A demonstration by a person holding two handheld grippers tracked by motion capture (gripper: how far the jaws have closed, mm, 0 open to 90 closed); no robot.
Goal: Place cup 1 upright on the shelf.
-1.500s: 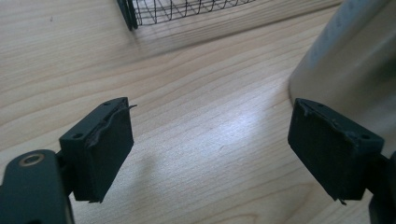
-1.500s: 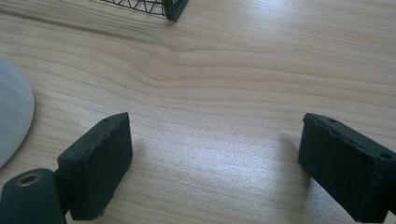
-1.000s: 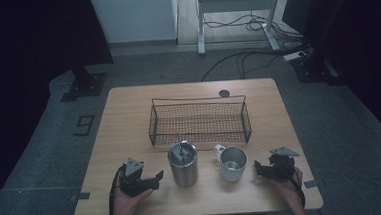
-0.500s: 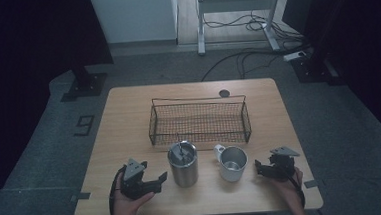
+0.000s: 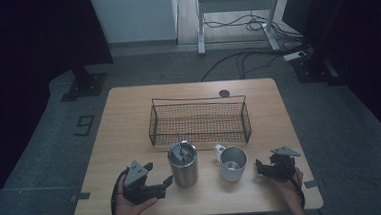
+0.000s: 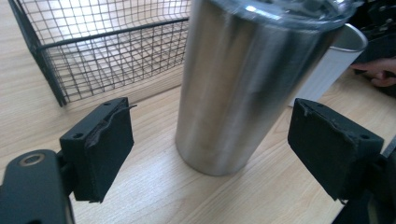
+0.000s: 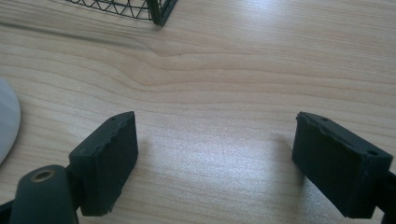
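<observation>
A wire basket (image 5: pixel 199 122) stands mid-table (image 5: pixel 129 116); cables (image 5: pixel 255 58) cross the floor.

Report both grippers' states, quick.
Left gripper: open, jaws either side of the steel tumbler, not touching it.
Right gripper: open, holding nothing, jaws have just been closing over bare table.

The tumbler (image 5: pixel 183 164) stood left of the mug (image 5: pixel 231 163). Both sat before the wire basket (image 5: pixel 199 121) on the table (image 5: pixel 129 116), grippers flanking them.
</observation>
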